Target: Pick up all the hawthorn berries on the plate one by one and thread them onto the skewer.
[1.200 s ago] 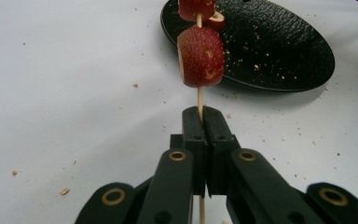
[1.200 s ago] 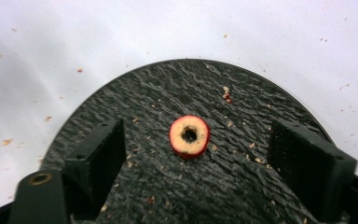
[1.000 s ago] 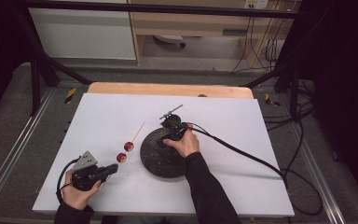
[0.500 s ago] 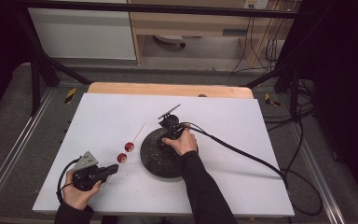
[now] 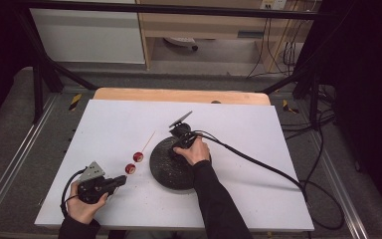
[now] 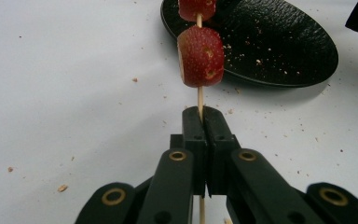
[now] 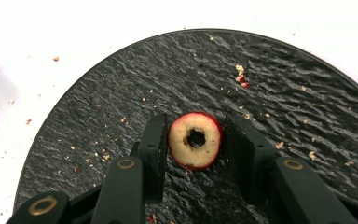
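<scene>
My left gripper (image 5: 122, 180) (image 6: 204, 112) is shut on a thin wooden skewer (image 6: 199, 95) at the front left of the white table. Two red fruit pieces (image 6: 200, 56) (image 5: 138, 157) are threaded on the skewer, which points toward a black slate plate (image 5: 166, 169) (image 6: 279, 46). My right gripper (image 5: 178, 148) (image 7: 196, 122) reaches down onto that plate (image 7: 168, 70) under the person's hand. Its jaws have just been closing on a cored red fruit ring (image 7: 182, 140) that lies flat on the plate, and both pads now sit against its sides.
Crumbs dot the plate and the white table top (image 5: 258, 129). The right gripper's black cable (image 5: 258, 162) trails across the table to its right edge. A wooden strip (image 5: 179, 95) runs along the far edge, with black frame bars (image 5: 40, 74) beyond.
The right forearm has swung slightly to the left while its hand stays over the plate. The left hand and the skewer have not moved.
</scene>
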Demonstrator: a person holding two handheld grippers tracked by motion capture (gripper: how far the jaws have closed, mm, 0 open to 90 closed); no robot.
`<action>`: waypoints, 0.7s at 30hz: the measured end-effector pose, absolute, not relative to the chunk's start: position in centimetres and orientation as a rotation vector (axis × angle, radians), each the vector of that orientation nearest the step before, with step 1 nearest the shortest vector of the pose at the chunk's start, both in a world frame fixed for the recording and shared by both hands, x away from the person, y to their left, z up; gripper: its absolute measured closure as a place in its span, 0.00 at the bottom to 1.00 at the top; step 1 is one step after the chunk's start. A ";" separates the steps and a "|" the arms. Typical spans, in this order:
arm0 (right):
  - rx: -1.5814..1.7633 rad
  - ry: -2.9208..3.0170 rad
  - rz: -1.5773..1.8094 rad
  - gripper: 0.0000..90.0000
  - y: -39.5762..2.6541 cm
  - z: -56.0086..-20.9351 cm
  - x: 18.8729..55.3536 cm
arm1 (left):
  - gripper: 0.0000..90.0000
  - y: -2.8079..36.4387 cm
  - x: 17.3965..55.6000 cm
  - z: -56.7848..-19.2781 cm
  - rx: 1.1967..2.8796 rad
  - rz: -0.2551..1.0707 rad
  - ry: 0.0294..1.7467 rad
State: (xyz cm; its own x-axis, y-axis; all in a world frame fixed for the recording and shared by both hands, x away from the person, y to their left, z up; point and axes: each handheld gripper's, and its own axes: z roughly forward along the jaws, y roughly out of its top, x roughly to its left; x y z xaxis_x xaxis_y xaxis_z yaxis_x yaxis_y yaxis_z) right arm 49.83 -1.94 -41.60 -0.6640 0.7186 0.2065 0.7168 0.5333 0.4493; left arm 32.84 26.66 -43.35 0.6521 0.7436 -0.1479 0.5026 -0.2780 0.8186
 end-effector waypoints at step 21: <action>1.276 2.714 0.897 0.69 -2.9 -38.7 48.3 | 0.98 26.4 32.7 -43.3 1.956 0.335 0.967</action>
State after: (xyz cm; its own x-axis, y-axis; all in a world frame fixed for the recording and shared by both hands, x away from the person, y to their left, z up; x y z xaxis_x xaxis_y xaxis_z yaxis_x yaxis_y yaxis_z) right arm 48.25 -2.91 -38.74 -0.6676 0.7101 0.2240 0.7037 0.5034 0.5013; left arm 32.73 26.37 -43.35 0.6573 0.7409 -0.1382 0.4970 -0.2882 0.8185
